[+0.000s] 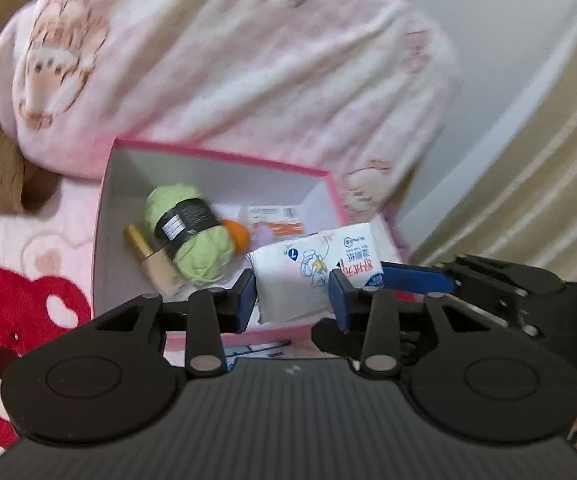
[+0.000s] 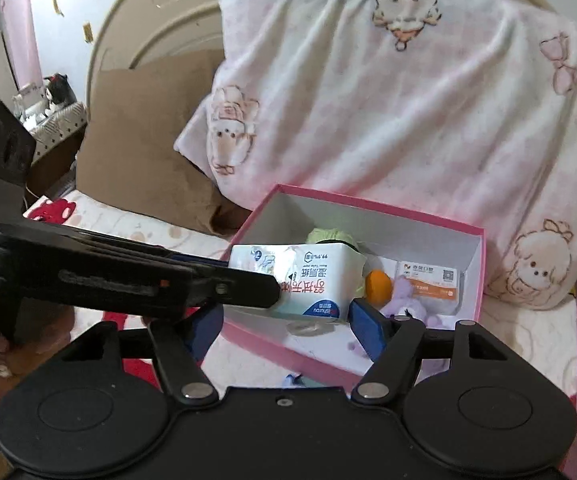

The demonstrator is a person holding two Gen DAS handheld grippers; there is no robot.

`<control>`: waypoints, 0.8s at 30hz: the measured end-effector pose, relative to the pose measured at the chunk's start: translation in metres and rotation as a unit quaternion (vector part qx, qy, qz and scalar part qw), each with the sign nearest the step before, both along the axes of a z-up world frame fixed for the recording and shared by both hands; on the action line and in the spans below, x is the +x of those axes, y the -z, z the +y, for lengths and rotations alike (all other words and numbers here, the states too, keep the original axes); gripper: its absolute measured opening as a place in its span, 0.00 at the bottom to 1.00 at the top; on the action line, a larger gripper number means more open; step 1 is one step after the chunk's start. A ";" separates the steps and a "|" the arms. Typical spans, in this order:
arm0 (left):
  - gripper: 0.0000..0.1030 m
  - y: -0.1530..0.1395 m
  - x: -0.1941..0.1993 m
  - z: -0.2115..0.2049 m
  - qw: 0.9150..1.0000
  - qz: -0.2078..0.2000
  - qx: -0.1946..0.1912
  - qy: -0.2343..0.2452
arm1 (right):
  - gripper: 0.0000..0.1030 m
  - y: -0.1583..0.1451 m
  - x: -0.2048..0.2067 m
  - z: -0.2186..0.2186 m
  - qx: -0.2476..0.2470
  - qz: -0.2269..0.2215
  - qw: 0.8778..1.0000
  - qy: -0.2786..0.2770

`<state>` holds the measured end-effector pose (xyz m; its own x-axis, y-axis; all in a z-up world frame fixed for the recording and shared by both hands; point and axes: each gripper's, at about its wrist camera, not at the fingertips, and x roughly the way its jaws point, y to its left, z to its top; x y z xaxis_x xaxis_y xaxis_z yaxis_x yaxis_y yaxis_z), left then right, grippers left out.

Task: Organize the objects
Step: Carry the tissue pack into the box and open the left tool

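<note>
Left gripper (image 1: 292, 294): jaws narrowly apart, white soft pack of wet wipes (image 1: 316, 270) sits between the blue pads. From the right wrist view its black finger lies along the pack's side. Whether the pads are pressing or just off it, I can't tell.

Right gripper (image 2: 286, 326): jaws wide, nothing held, just below and in front of the pack.

The pack is over the near part of the pink-rimmed white cardboard box (image 1: 224, 158), which sits on the bed in front of a pink cartoon-print pillow (image 2: 388, 100). Can't tell if the pack rests on the box floor or hangs just above it.

Already in the box: green yarn ball with black label (image 1: 188, 236), gold-capped beige bottle (image 1: 152, 260), small orange ball (image 2: 378, 286), orange-and-white flat packet (image 2: 428, 284), purple plush (image 2: 404, 300).

My read: the placing step for the wipes, near its end. Next: confirm the pack is down flat in the box, get the left fingers clear without dragging it, then go for whatever's outside the box.
</note>
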<state>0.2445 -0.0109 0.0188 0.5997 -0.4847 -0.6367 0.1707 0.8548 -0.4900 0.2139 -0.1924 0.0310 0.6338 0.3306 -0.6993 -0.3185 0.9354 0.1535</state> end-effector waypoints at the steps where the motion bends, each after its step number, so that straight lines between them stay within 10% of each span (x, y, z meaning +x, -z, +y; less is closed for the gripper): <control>1: 0.38 0.002 0.007 -0.002 1.000 0.000 0.006 0.003 | 0.72 0.004 0.010 -0.001 -0.001 0.012 1.000 0.002; 24: 0.35 0.110 0.065 -0.014 0.994 0.098 0.055 -0.005 | 0.49 0.136 0.079 -0.040 0.090 0.150 0.984 0.028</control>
<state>0.3090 -0.0249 -0.0913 0.4630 -0.3997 -0.7911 0.0720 0.9065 -0.4159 0.2933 -0.2325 -0.1052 0.4286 0.4364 -0.7911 -0.1829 0.8994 0.3970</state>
